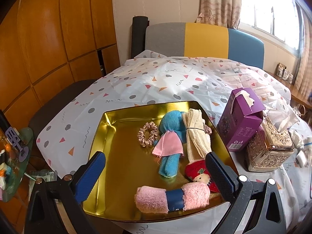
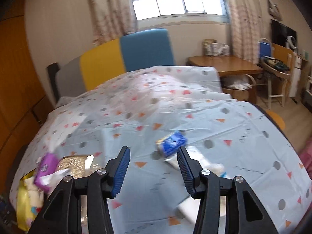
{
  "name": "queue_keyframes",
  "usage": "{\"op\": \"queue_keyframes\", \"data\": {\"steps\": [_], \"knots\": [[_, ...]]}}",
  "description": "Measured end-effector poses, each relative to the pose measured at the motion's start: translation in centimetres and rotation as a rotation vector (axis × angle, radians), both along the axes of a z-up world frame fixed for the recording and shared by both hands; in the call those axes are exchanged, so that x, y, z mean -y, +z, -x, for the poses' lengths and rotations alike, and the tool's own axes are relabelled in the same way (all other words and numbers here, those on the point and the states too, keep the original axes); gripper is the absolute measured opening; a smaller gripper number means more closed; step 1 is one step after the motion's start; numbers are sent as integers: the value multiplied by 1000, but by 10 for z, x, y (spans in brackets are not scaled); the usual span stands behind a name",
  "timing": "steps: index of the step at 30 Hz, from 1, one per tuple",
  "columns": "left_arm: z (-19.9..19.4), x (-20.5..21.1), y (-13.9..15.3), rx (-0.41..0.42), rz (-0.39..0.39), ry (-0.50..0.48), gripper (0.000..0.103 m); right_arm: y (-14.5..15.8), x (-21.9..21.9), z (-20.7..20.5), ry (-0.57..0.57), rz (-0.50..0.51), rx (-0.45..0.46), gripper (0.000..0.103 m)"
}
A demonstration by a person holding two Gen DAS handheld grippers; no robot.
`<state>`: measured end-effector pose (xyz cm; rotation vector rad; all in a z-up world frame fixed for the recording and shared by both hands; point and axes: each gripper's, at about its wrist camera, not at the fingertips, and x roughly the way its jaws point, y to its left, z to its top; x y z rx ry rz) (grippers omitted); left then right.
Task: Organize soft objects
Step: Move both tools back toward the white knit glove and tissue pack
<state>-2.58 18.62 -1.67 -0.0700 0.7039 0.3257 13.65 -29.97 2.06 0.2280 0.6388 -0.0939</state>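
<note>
A gold tray [image 1: 117, 128] lies on the patterned table cover. It holds a pink rolled towel with a blue band [image 1: 172, 198], a blue rolled towel with a pink cloth [image 1: 169, 146], a cream mesh bundle [image 1: 197, 134], a pink scrunchie [image 1: 148, 136] and a red plush item [image 1: 198, 173]. My left gripper [image 1: 156, 167] is open and empty, above the tray's near half. My right gripper [image 2: 154, 167] is open and empty above the cover. A blue-wrapped pack [image 2: 171, 141] lies just beyond its fingers, blurred.
A purple box [image 1: 239, 120] and a shiny embossed tissue box [image 1: 271, 146] stand right of the tray. In the right wrist view a purple box [image 2: 45, 165] and a yellow pack [image 2: 27, 200] sit at the lower left. White items [image 2: 206, 163] lie by the right finger.
</note>
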Motion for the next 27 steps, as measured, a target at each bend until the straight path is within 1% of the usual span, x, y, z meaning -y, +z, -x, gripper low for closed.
{"op": "queue_keyframes", "data": {"steps": [4,5,6,7,8,10,13,21,27], "knots": [[-1,5,1,-2,-20,-10,103,-30,45,0,-188,-24,-1,51],[-1,6,1,-2,-23,-12,103,-42,54,0,-231,-39,-31,51],[-2,6,1,-1,-23,-14,103,-53,67,-5,-264,-79,-120,51],[-2,7,1,0,-20,-16,103,-55,77,-3,-269,-142,-106,51],[-3,7,1,0,-15,-18,103,-55,86,-1,-296,-179,-88,51],[-4,9,0,-3,-9,-22,103,-52,92,3,-330,-164,-80,51],[-6,13,0,-9,-23,-31,103,-54,99,5,-328,-233,-78,51],[-11,27,-1,-17,-52,-62,103,-66,98,-1,-298,-288,-133,51],[-17,33,-1,-28,-41,-83,103,-69,100,-1,-296,-313,-142,51]]}}
